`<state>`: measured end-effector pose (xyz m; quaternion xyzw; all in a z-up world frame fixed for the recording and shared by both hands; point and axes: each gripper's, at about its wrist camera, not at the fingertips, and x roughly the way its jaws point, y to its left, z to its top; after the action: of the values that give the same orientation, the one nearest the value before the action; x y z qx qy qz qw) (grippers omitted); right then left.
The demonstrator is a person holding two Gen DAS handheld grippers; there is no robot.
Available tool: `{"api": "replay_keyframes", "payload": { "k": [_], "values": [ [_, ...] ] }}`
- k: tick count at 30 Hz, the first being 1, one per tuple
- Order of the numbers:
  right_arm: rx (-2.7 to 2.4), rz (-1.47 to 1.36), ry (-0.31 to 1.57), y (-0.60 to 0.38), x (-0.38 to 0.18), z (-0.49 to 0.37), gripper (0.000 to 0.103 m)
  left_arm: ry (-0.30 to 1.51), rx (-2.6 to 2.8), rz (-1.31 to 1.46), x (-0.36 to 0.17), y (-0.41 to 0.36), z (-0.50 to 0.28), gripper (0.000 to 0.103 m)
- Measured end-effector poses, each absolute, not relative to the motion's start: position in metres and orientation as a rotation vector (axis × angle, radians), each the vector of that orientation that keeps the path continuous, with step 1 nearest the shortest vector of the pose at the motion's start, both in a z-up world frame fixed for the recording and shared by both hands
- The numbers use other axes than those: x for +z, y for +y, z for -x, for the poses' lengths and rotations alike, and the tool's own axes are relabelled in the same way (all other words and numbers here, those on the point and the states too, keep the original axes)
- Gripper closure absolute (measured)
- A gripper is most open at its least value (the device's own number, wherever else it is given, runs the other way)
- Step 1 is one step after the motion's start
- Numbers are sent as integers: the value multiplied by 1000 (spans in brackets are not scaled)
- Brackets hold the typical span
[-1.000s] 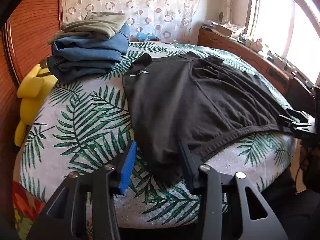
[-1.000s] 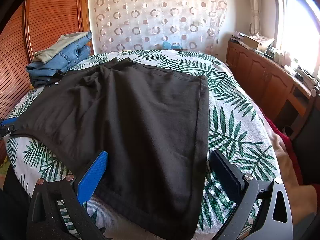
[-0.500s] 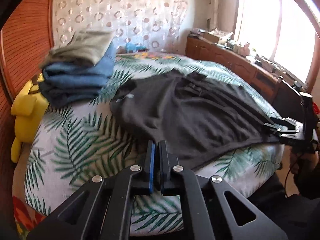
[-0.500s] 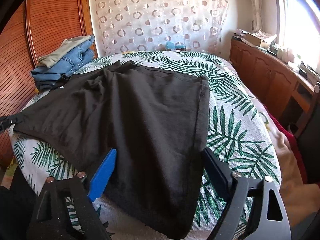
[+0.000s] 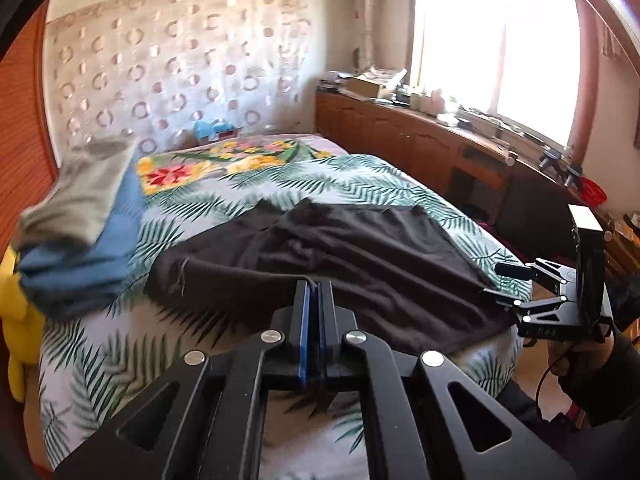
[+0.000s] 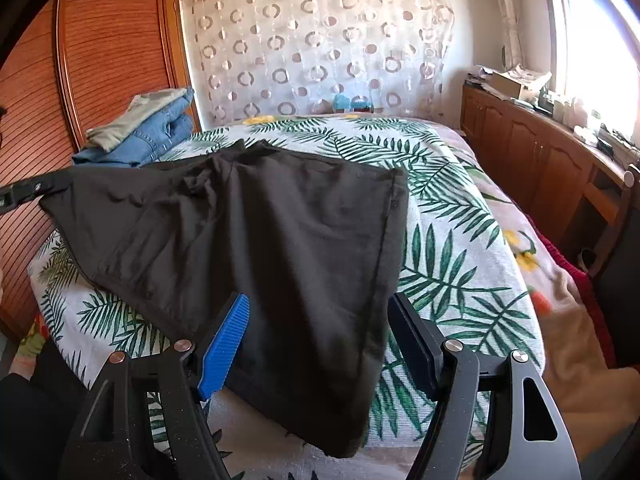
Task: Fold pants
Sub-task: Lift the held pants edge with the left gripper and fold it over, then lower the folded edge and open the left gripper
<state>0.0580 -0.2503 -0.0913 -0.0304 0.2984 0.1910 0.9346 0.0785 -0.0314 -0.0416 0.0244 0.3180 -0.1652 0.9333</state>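
Across the near half of the leaf-print bed (image 6: 460, 240) lie the black pants (image 6: 260, 240), one end hanging over the edge. At their left corner the left gripper (image 5: 314, 292) is clenched on the fabric, lifting it. The right gripper (image 6: 320, 320) straddles the nearer leg, jaws closing but not yet pressing cloth. Folded jeans (image 6: 152, 140) (khaki piece on top) sit far left.

Both wrist views look downward across the bed (image 5: 256, 184), sharing it.
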Motion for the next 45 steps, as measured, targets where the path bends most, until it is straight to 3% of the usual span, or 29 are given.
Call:
{"api": "replay_keyframes", "payload": {
  "k": [17, 30, 32, 37, 42, 44, 45],
  "values": [
    [363, 18, 567, -279, -88, -60, 30, 673, -474, -136, -24, -119, -121, 98],
    [368, -1, 575, -280, -92, -66, 30, 629, -430, -140, -18, -114, -119, 98],
    [370, 3, 570, -278, -90, -66, 30, 621, -403, -148, -17, -109, -117, 92],
    [375, 14, 570, -271, -88, -68, 30, 608, -381, -121, -16, -88, -110, 57],
    [375, 28, 574, -266, -88, -71, 30, 597, -364, -108, -16, -71, -105, 55],
    [375, 34, 574, -264, -87, -71, 30, 603, -361, -98, -19, -64, -104, 45],
    [375, 36, 573, -264, -87, -71, 30, 605, -359, -86, -21, -60, -104, 29]
  ]
}}
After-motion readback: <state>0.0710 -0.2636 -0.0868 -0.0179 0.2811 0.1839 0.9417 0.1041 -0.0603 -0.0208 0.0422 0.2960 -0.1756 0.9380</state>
